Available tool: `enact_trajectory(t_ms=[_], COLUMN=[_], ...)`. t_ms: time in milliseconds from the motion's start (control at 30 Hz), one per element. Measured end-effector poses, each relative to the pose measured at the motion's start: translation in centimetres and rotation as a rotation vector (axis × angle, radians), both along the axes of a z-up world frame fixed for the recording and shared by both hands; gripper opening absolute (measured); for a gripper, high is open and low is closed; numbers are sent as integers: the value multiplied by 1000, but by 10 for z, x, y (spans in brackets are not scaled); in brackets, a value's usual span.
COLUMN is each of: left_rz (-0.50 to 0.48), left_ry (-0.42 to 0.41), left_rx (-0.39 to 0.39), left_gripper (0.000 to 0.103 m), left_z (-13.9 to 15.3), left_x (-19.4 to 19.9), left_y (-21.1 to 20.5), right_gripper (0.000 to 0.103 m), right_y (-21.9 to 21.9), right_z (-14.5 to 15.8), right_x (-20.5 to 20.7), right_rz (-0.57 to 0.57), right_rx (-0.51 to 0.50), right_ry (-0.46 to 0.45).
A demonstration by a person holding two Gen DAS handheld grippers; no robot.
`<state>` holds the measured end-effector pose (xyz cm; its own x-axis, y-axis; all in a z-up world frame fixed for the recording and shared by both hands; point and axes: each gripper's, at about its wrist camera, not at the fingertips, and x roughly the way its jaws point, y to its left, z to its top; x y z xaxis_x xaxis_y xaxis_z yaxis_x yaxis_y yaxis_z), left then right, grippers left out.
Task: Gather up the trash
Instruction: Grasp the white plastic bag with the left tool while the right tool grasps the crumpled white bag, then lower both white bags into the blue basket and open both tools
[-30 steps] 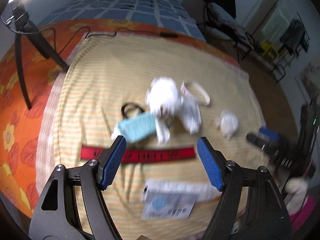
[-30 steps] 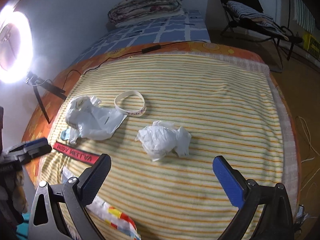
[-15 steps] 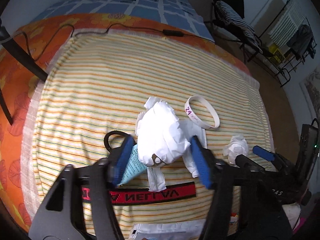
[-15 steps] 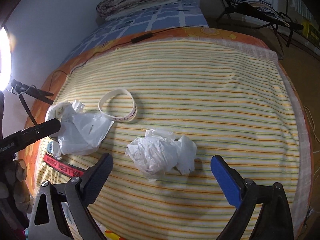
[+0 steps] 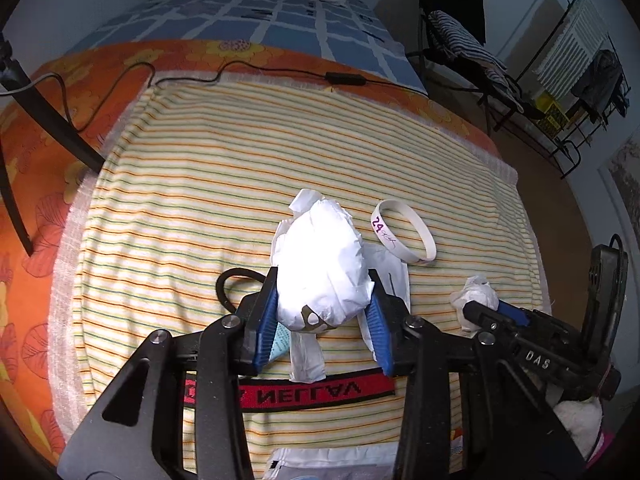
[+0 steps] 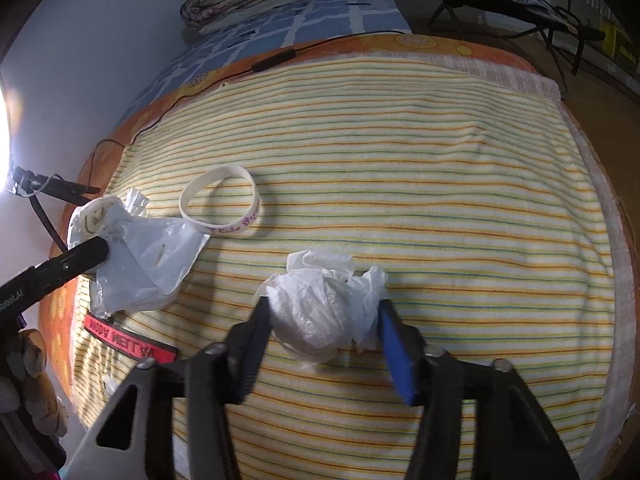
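Observation:
In the left wrist view my left gripper (image 5: 322,314) is shut on a white plastic bag (image 5: 322,264) that lies on the striped blanket (image 5: 200,184). The same bag shows in the right wrist view (image 6: 136,256) with a left finger against it. In the right wrist view my right gripper (image 6: 324,326) is shut on a crumpled ball of clear plastic wrap (image 6: 320,308). That ball shows small in the left wrist view (image 5: 474,298), behind the right gripper's fingertips.
A white wristband (image 5: 404,232) lies just right of the bag, also in the right wrist view (image 6: 222,204). A red strap with white letters (image 5: 312,392), a light blue item (image 5: 280,340), a black ring (image 5: 232,284) and a white packet (image 5: 328,464) lie near me. A black cable (image 5: 280,76) crosses the far edge.
Both grippers moved forward and closed: the left onto the white bag, the right onto the crumpled plastic ball. One second ago both stood open and short of them.

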<state>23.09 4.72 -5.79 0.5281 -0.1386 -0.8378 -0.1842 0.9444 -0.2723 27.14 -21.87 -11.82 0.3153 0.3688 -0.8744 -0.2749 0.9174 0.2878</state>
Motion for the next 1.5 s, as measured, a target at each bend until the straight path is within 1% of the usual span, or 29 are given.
enact_trajectory(t_ms=[67,167,467,667,800,933,1067,1167,1367,1500], left_rz=[-1,0,-19,-44,-66,-80,-92,-99,-122,-156], left_ry=[-9,-23,-65,-84,-92,-96,-86,-68,-25,10], left_rx=[9,13,25,34,42,33,42,39,32,51], left_gripper=[40,40,40,40,40,40,40,40,40,40], left_z=[4,11,37,55,66,74,74,71,57,43], left_x=[-4,-10,-43,-83,-120,-157,-193,-211,-246,-263], left_y=[0,1,6,11,13,14,12,9,0,-13], right_gripper=[41,40,40,40,40,40,40,40,41,42], right_y=[-3,-8,-22,-25,-23,-21,-18,-16,-14,-12], right_z=[2,7,40,66,75,80,86,89,93,89], right_x=[0,-3,-25,-56,-82,-115,-148,-168,-210,-238], right_rz=[-7,-17,-19,19,53,98,139,168,214,248], right_rx=[14,20,50,59,79,88,91,88,89,83], right_ry=[0,-14,-78,-127,-130,-135,-150,-156,-161,-156])
